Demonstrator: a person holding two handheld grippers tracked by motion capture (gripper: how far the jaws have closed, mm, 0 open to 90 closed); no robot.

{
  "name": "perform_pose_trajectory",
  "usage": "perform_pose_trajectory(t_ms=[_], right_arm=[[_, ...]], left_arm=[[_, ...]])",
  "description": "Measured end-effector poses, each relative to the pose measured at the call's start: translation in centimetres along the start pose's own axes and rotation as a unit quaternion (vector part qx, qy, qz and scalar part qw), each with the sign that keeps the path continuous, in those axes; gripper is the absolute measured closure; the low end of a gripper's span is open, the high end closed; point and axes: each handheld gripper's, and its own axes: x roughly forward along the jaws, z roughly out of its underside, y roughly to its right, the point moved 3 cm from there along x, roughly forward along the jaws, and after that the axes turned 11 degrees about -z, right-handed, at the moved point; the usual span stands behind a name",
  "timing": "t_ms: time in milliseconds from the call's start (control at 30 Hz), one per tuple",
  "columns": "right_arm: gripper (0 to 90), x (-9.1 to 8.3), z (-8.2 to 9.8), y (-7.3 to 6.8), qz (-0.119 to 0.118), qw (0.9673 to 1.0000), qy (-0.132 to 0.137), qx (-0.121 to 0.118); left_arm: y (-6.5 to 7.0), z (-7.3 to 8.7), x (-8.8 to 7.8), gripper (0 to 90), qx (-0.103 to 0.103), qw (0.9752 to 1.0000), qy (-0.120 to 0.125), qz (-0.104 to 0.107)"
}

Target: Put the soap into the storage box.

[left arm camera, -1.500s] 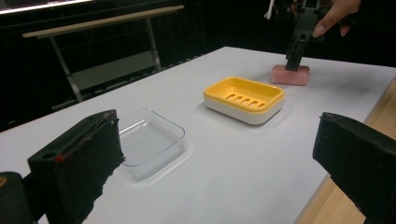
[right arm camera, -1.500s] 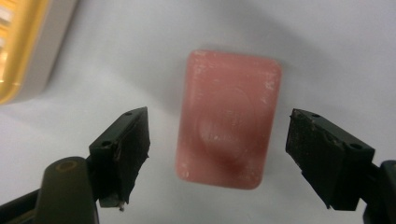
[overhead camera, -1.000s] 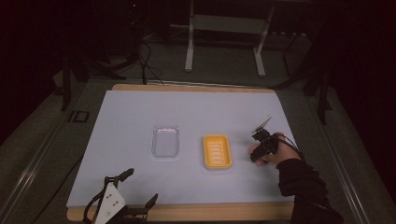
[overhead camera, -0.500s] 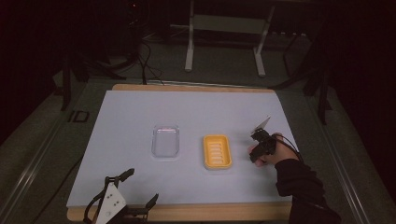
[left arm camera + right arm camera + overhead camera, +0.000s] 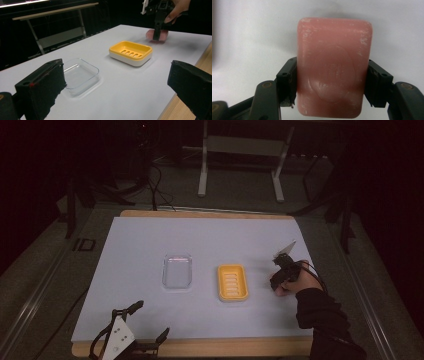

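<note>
The right tool point(image 5: 329, 85) has just been closing, and its two black jaws now press on the long sides of a pink soap bar point(image 5: 333, 67) that lies flat on the pale worktop point(image 5: 150, 245), to the right of the yellow soap dish point(image 5: 233, 282) and apart from it. The hold sits on the half of the bar nearer the hand, not at its middle — so the far end may sag or twist once it is lifted. I judge the bar stiff and fairly light, with a waxy, scuffed face that could slide between hard pads; a firm squeeze across the narrow width, flat on the sides, suits it better than a pinch at a rounded corner. It should not break, though it may dent. Farther left stands a clear shallow tray point(image 5: 177, 271). The left tool point(image 5: 120, 82) rests at the near edge of the worktop, jaws wide apart with nothing between them.
</note>
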Motion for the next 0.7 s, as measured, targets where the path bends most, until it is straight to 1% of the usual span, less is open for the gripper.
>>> perform_pose_trajectory(t_ms=[67, 267, 500, 700], right_arm=[[37.2, -0.5, 0.0, 0.1, 0.006, 0.9999, 0.005, 0.007], [37.2, -2.0, -0.1, -0.2, 0.008, 0.9998, 0.010, 0.015], [37.2, -3.5, -0.2, -1.2, 0.011, 0.9998, 0.016, 0.008], [37.3, -4.7, -0.4, -2.2, 0.012, 0.9995, 0.030, 0.007]], left_arm=[[0.0, 0.0, 0.0, 1.9, 0.000, 1.0000, 0.000, 0.000], [0.0, 0.0, 0.0, 1.8, -0.001, 1.0000, 0.000, -0.001], [0.0, 0.0, 0.0, 1.9, -0.001, 1.0000, 0.001, -0.002], [0.0, 0.0, 0.0, 1.9, -0.001, 1.0000, 0.000, -0.002]])
